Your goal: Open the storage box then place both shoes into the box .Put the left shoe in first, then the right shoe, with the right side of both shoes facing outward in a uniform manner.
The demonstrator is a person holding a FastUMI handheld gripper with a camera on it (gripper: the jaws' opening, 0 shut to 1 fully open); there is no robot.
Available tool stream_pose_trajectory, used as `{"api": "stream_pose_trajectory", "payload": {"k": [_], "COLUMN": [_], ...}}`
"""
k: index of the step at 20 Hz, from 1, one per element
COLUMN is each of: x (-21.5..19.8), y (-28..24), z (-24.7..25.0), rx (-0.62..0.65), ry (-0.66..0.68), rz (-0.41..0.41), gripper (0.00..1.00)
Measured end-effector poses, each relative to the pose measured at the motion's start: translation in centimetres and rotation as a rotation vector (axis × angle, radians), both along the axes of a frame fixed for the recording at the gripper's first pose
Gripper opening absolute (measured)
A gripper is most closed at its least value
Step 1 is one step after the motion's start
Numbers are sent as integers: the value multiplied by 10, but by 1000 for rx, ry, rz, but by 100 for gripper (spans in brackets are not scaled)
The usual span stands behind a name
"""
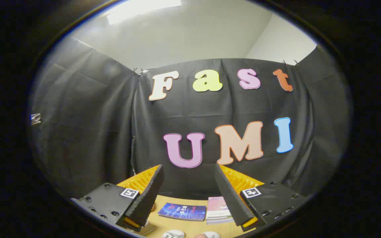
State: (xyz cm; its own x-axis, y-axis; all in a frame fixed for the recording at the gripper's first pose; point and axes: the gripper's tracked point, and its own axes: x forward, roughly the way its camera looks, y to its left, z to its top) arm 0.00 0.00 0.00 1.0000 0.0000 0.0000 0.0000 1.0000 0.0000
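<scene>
The gripper (189, 175) is hanging high above the pale wooden tabletop (190, 226), its fingers (150, 195) spread wide with nothing between them. Past the fingers the black cloth wall (111, 132) is standing at the table's far side. On the tabletop, between the fingers, a flat blue book (182, 211) is lying, a pink-covered book stack (217, 210) just beside it. Nearer than the blue book, two white shoes (173, 234) are peeking in. Storage box: can't tell where.
</scene>
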Motion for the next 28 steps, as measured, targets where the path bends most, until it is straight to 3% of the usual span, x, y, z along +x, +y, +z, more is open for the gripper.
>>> {"api": "stream_pose_trajectory", "payload": {"k": [18, 22, 28], "x": [-4, -7, -26], "y": [39, 60, 109], "z": [-36, -68, -153], "rx": [21, 69, 186], "ry": [90, 178, 411], "rz": [100, 165, 336], "gripper": [97, 96, 95]}}
